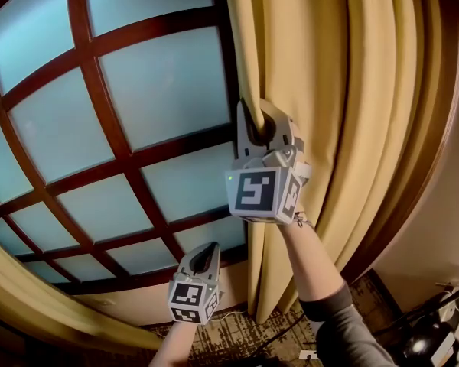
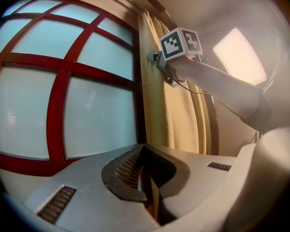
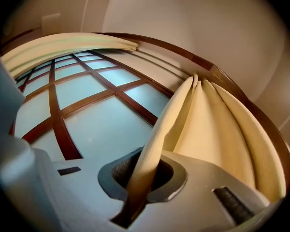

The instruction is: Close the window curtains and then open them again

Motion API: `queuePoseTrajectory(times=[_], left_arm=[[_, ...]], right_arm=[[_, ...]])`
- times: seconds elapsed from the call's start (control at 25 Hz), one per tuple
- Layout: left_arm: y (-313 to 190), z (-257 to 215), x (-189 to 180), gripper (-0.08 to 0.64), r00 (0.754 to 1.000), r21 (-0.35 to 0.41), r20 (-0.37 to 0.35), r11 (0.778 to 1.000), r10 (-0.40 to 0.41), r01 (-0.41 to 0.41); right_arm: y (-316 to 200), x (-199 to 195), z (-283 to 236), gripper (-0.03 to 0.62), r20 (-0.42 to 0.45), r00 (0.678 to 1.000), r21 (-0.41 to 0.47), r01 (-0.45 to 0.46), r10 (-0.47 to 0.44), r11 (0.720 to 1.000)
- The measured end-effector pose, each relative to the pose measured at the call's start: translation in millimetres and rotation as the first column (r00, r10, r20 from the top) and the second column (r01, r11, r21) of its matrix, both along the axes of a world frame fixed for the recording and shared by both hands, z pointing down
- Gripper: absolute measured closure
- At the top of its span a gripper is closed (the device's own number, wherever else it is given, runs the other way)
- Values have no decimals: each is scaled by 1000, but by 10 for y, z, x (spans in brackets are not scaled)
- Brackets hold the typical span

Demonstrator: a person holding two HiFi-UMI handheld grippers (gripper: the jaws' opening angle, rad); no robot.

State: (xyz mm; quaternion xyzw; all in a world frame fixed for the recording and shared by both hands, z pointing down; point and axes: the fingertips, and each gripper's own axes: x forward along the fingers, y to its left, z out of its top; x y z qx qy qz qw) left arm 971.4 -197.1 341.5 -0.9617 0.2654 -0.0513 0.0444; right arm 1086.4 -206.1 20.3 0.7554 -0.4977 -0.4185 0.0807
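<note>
The right-hand yellow curtain (image 1: pixel 329 90) hangs gathered at the right of the window (image 1: pixel 130 105). My right gripper (image 1: pixel 254 123) is shut on that curtain's left edge, a fold of cloth (image 3: pixel 152 153) pinched between its jaws. My left gripper (image 1: pixel 204 257) hovers lower, in front of the window's lower panes, shut with nothing in it. In the left gripper view the right gripper's marker cube (image 2: pixel 180 43) shows against the curtain (image 2: pixel 176 115). The left-hand curtain (image 3: pixel 63 45) is bunched at the far side of the window (image 3: pixel 94 110).
The window has dark red wooden bars (image 1: pixel 99 113) over frosted panes. A patterned carpet (image 1: pixel 245 335) lies below, with cables and a power strip (image 1: pixel 451 312) at the lower right. A wooden frame (image 1: pixel 436 128) runs along the wall right of the curtain.
</note>
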Motion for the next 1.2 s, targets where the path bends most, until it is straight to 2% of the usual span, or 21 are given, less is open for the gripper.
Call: queuePoseTrajectory(times=[0.16,0.32,0.48,0.8,1.2], left_arm=[[-28,-31,-112,560,999,-22,-17,999,-31,31],[-91,-5,-345,560,998,-3,-5,998,-57,57],[-162,-46,-640,560,994,-4,-22,994,-106,105],[-255,-145,-1371,560,974,8,-50,975,-222,223],[-405,-134,-2202,560,943,-17,-75,946,-323,323]], right_arm=[[-92,-133,-19,568,-30,999,-9,22,-22,1000],[-208,-361,-18,563,-70,997,-43,22,-25,999],[-373,-738,-48,558,-135,989,-63,51,-60,997],[-554,-1582,-181,557,-199,969,-57,139,-148,989],[-686,-2496,-422,555,-299,938,-67,163,-176,984]])
